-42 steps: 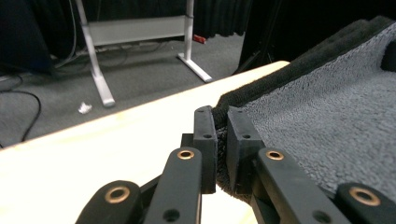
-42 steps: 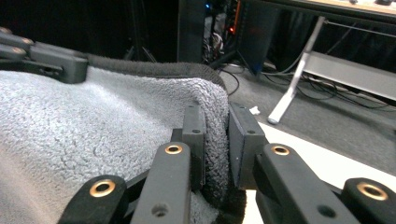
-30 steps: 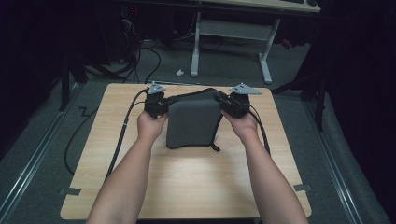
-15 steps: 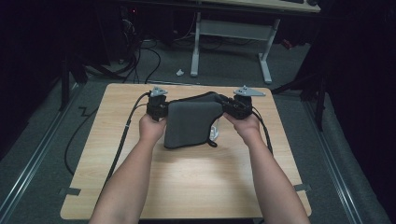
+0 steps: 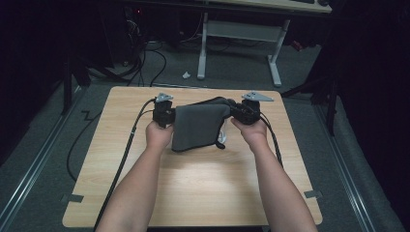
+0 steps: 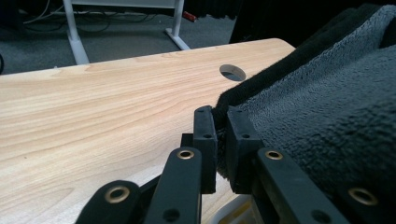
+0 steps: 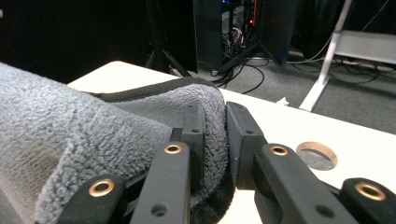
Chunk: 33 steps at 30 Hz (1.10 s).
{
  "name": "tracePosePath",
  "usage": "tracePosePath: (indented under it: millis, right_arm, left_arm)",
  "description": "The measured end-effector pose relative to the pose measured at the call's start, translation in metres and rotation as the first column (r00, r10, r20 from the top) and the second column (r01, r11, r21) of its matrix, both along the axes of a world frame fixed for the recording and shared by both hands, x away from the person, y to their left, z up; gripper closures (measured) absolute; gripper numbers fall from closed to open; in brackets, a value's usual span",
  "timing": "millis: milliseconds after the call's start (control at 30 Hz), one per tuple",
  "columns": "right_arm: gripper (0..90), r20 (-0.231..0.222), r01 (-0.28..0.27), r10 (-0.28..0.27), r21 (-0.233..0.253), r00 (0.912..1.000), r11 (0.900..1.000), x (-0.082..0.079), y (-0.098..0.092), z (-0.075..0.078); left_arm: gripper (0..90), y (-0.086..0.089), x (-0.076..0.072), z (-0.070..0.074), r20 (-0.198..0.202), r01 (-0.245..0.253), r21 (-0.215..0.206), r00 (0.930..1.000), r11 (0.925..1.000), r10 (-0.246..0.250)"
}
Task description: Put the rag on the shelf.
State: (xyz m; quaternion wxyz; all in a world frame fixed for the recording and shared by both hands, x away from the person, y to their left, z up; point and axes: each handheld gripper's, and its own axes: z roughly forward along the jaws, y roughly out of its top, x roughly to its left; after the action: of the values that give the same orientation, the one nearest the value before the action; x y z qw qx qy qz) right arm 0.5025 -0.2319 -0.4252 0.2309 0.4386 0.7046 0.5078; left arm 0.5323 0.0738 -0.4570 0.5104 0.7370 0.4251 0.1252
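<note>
Two claws clamp grey towel (image 5: pixel 198 126) — left claw (image 6: pixel 220 140) | right claw (image 7: pixel 215 140) | no readable writing — wooden table (image 5: pixel 193 179)

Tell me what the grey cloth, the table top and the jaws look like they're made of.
Grey cloth: likely microfibre or terry, with a fuzzy looped pile and a stitched dark edge. Table top: pale wood or wood-look laminate, with a matte grain pattern and a round cable hole. Jaws: matte black, probably moulded plastic, with brass-coloured rivets at the joints.

No readable text, label, brand, number or sign is showing anywhere in these views, whether on the towel (image 5: pixel 198 126), the table (image 5: pixel 203 179) or the grippers.
</note>
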Motion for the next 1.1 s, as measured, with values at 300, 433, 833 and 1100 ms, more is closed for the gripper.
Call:
tracePosePath:
  millis: [300,433,833,1100]
  right_arm:
    - [79.8,-0.03,-0.003,0.002,-0.007,0.9995,1.0,0.003,0.001,-0.007]
    - [79.7,-0.032,-0.006,0.006,-0.008,0.9995,1.0,0.004,0.001,-0.011]
    - [79.6,-0.099,-0.006,0.01,0.04,0.9951,0.999,0.008,-0.004,-0.038]
    - [64.4,-0.116,0.036,-0.032,0.034,0.9927,0.999,0.007,-0.006,-0.037]
  left_arm:
    - [84.1,0.003,0.0,-0.011,-0.032,0.014,-0.011,0.9994,0.9998,-0.014]
    - [84.1,0.004,-0.001,-0.016,-0.042,0.019,-0.022,0.9989,0.9996,-0.02]
    - [84.0,0.004,-0.005,-0.034,-0.085,0.028,-0.003,0.9959,0.9996,-0.029]
    - [78.6,0.007,-0.006,-0.033,-0.112,0.003,-0.028,0.9937,0.9996,-0.007]
